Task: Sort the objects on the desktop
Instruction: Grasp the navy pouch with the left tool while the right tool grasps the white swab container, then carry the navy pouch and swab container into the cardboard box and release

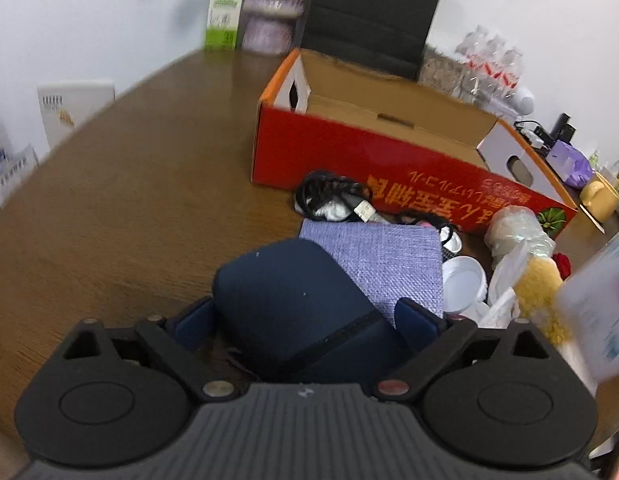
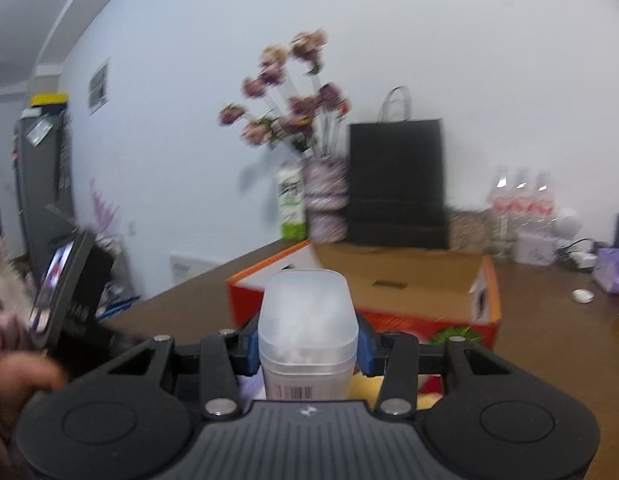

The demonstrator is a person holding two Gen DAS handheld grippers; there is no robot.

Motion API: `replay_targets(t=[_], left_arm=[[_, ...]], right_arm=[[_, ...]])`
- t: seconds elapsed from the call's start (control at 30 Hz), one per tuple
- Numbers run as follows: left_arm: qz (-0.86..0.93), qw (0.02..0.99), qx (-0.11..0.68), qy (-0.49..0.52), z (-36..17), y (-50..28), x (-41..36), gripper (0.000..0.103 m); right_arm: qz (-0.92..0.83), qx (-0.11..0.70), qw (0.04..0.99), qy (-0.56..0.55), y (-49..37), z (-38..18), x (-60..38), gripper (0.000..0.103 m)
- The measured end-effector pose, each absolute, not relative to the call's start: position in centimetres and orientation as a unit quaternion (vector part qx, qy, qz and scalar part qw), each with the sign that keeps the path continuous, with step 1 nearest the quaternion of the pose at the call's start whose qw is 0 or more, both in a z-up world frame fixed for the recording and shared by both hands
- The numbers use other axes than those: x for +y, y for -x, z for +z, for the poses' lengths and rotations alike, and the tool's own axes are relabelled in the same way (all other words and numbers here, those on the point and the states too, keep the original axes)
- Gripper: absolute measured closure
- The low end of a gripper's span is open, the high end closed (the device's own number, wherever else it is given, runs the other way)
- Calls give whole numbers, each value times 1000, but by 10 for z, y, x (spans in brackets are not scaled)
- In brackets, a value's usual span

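1. The right tool [image 2: 308,350] has its blue pads closed on a frosted translucent plastic bottle with a squared cap [image 2: 308,320], pinching it at the shoulder just below the cap. The bottle stands upright between the pads and is raised clear of the clutter, with the open red-and-orange cardboard box [image 2: 389,280] ahead of the tool.
2. My guess is that the bottle is light and stiff, but its smooth plastic could slide in the pads. The grip sits well where the body is widest; squeezing the cap instead might pop it off.
3. The left tool [image 1: 305,320] stands wide open. Its two blue fingers [image 1: 415,322] lie on either side of a dark navy rounded fabric case with a zip [image 1: 293,300], and the pads do not look pressed in.
4. The case looks soft-skinned yet holds its shape, probably light. Taking it across its narrower width, clear of the zip, should hold.
5. Just ahead of the left tool, the case lies on a lilac woven cloth pad [image 1: 381,264], with a coiled black cable [image 1: 333,196] beyond it.
6. Hard to tell: the bottle's contents and label are blurred, its base is hidden behind the right tool, and the near end of the case is covered by the left tool. The heap of bags to the right of the left tool is smeared.
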State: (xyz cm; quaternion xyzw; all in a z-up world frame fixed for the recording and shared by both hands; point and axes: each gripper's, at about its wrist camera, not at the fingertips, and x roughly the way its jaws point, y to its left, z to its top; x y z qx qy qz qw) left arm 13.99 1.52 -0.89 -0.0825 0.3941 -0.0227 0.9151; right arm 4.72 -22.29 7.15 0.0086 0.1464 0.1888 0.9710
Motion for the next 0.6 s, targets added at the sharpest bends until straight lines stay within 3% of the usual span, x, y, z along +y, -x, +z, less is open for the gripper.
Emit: replay_targets(t=[0.17,0.6], left_arm=[[-16,918,392,66,-7,-146,9,21],[-37,926,373,44,7,-158,25,26]], right_arm=[[172,144,974,-17,-70,80,-243,60],[174,161,971,-27,-116,75,-251,60]])
